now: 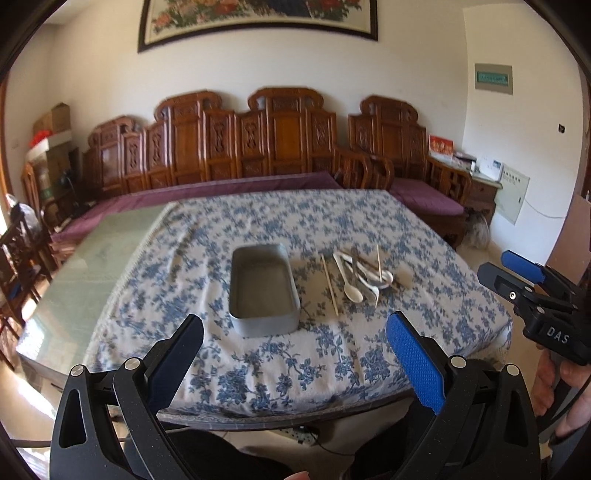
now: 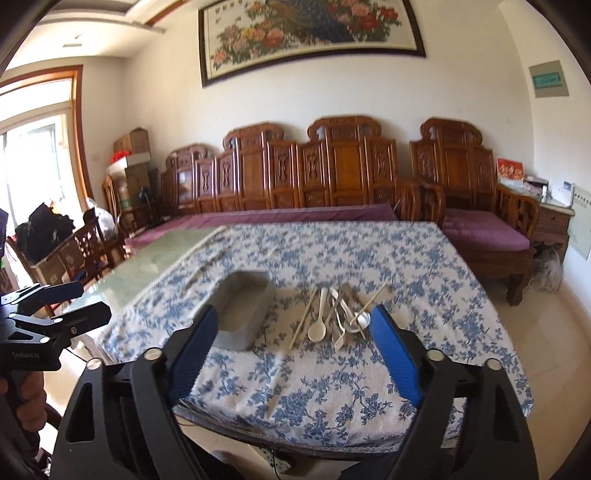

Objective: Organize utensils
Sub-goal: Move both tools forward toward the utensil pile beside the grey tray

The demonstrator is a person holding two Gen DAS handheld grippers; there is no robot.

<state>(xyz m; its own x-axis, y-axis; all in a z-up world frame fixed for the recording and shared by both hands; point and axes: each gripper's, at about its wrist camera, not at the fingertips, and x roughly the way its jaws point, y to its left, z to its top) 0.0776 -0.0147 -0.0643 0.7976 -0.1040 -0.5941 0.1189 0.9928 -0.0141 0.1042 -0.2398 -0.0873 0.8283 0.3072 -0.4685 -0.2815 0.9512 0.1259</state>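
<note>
Two tools hang over the near edge of the tabletop [image 1: 258, 369], one in each of the person's hands. The left tool [image 1: 295, 358] has its two blue-padded fingers spread wide with only the floral cloth showing between them. The right tool [image 2: 295, 347] is spread too, nothing between its fingers, and neither touches the cloth or anything on it.

On the blue-and-white cloth sits one grey rectangular tin [image 1: 262, 291], open on top and with nothing in it that I can see. Just to the right of it lies a loose heap of utensils [image 1: 360, 275], not touching the tin. In the heap I count two pale wooden chopsticks: one [image 1: 330, 284] lies flat at the left side of the pile, the other [image 1: 379, 263] rests across the top. One white spoon [image 1: 349, 282] lies bowl toward me, and there are at least two metal spoons [image 2: 364, 319] tangled with darker pieces; the exact number in that tangle I cannot tell.

Behind the tabletop stands a carved wooden bench [image 2: 332, 173] with purple cushions, and one framed flower painting [image 2: 310, 33] hangs above it.
</note>
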